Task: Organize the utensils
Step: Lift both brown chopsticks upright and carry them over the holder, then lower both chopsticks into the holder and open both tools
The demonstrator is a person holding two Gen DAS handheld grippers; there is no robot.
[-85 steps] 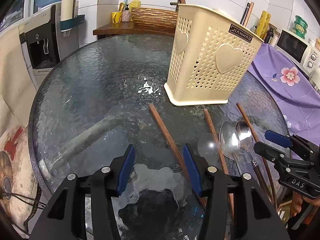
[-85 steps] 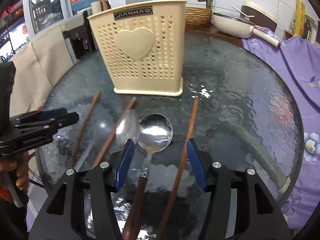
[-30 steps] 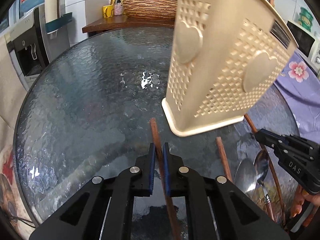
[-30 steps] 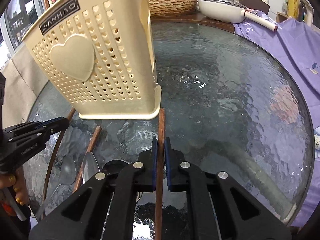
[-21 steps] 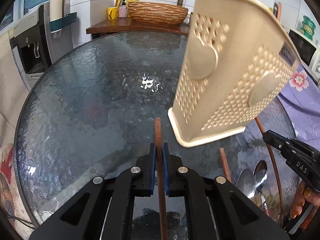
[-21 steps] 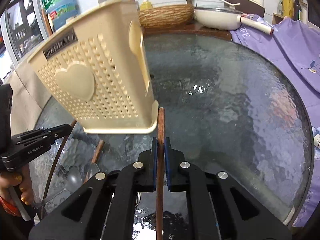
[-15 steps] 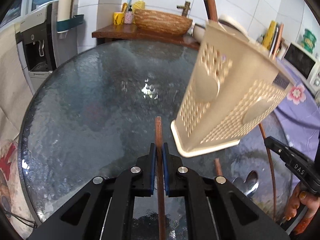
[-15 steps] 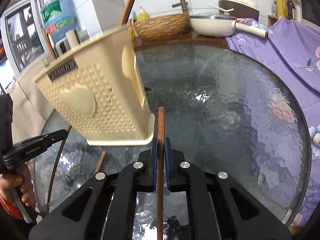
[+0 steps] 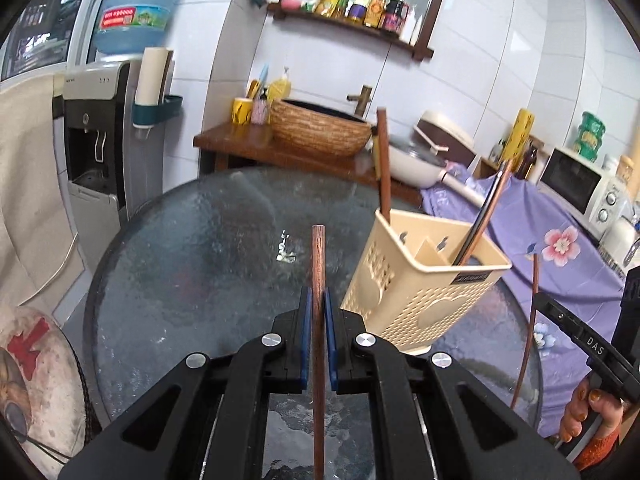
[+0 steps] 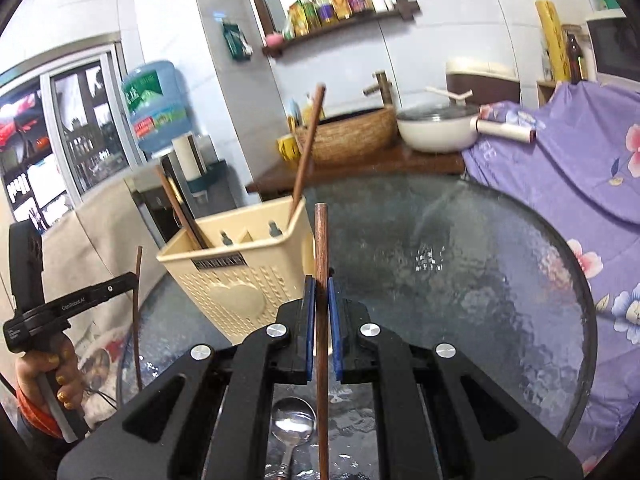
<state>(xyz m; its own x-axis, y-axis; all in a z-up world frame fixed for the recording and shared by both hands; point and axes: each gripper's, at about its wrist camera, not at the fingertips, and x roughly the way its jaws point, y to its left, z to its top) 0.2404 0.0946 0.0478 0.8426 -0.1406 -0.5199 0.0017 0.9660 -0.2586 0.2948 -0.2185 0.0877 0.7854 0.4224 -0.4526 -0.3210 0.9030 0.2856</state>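
chopstick, left side: wooden chopstick (image 9: 318,280) is pinched between the blue pads of the left gripper (image 9: 318,320); it runs straight along the jaw line, tip poking out past the pads, tail going down between the black arms; it's up in the air over the glass table (image 9: 192,264), not lying on it

chopstick, right side: same deal, a second chopstick (image 10: 321,264) clamped in the right gripper (image 10: 321,316); jaws pressed tight on the stick, tip sticking out ahead of the pads

holder: the cream utensil holder (image 9: 420,292) stands on the table just right of the left stick's tip; from the right wrist view it's the other way round, holder (image 10: 240,280) just left of the stick; open top faces both claws, so neither stick is inside yet, I'd say both are close to drop height

already in: a couple of sticks stand in the holder; one upright brown one (image 9: 384,160) in the back corner and a darker leaning pair (image 9: 480,216) in another compartment; can't tell exactly how many

still out: a spoon (image 10: 294,424) lies on the glass right under the right gripper; whether more stuff is down there I can't really make out

progress guess: maybe halfway; two sticks in hand to drop, then the spoon

other claw in frame: each camera catches the opposite gripper off to the side, thin stick rising from it
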